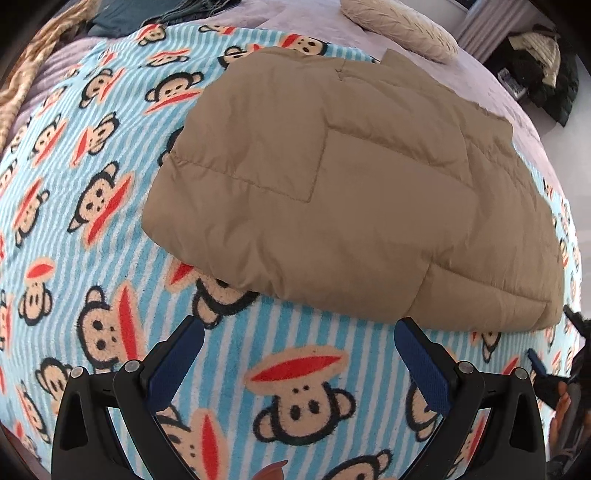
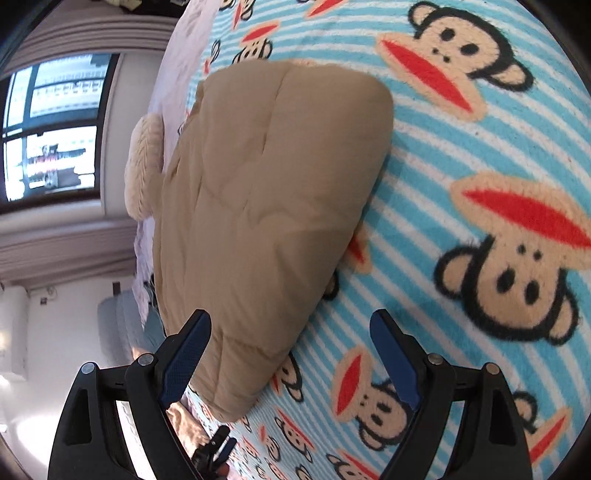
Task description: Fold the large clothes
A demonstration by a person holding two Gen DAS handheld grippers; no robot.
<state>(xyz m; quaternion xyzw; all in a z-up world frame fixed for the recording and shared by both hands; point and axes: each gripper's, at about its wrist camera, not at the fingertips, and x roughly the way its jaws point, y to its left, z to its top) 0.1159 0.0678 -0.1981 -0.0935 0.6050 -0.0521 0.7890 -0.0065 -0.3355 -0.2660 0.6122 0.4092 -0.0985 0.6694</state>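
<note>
- Left wrist view: the tan padded garment lies folded into a compact bundle on the monkey-print blanket.
- Left gripper and right gripper both gape, holding nothing.
- Judged nearly finished; perhaps one fold remains.

We look down past our left gripper, its blue-padded jaws wide apart and holding nothing, onto a striped monkey-print blanket. A folded tan puffer jacket lies just beyond the fingertips, a beige pillow behind it.
</note>
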